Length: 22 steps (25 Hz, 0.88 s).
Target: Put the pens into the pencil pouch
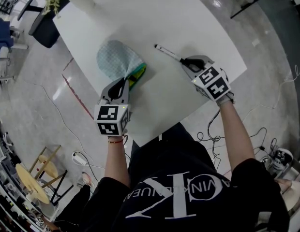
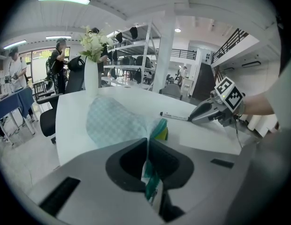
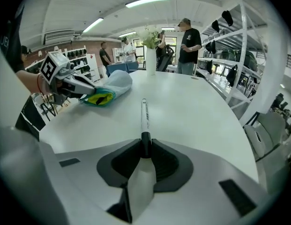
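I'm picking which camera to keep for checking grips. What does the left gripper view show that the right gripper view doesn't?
Only the left gripper view: a close look at the left tongs shut on the pouch's edge, with the right tongs seen from the side.
Only the right gripper view: a close look at the right tongs closed on the pen's black end, with the left tongs seen from outside.
Both: the white table, the pouch, the pen and the vase of flowers.
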Tool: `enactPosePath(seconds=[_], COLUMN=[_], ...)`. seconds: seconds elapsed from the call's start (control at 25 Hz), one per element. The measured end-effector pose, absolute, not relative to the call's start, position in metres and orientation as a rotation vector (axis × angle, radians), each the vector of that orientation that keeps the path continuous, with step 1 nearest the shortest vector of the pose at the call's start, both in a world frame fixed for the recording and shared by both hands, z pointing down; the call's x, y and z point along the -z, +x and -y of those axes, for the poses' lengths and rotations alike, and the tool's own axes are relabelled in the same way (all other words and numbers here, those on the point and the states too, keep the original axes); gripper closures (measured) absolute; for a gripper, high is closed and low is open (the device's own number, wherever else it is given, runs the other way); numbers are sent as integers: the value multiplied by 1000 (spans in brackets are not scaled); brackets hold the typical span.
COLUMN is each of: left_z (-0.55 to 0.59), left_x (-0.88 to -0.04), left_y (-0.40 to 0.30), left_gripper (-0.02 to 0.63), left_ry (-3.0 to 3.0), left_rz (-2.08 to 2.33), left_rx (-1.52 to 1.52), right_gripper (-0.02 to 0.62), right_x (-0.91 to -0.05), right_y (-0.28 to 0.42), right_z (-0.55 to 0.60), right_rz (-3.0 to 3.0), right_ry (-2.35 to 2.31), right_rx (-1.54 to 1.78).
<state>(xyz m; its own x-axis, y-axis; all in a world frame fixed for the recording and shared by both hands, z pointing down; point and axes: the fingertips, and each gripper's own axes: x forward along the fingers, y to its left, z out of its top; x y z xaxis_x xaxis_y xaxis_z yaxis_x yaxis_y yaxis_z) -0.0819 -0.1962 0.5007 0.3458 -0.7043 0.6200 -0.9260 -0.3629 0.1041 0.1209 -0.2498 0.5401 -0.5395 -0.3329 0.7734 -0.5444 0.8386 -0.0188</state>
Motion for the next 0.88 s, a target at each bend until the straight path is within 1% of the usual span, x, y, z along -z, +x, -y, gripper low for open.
enactPosePath(seconds=[0.36, 0.88], left_z=[194, 195], left_x=[-501, -489], left_y=[-87, -92], left_gripper=[588, 588], left_ry=[2195, 2212], left_rz=[1437, 1460], left_rx=[-681, -652], right_gripper=[514, 512], right_x=[-520, -490], right_y=[97, 56], right_z=[229, 173], right_rz=[2297, 2372], right_ry=[663, 511], right_rx=[-450, -462])
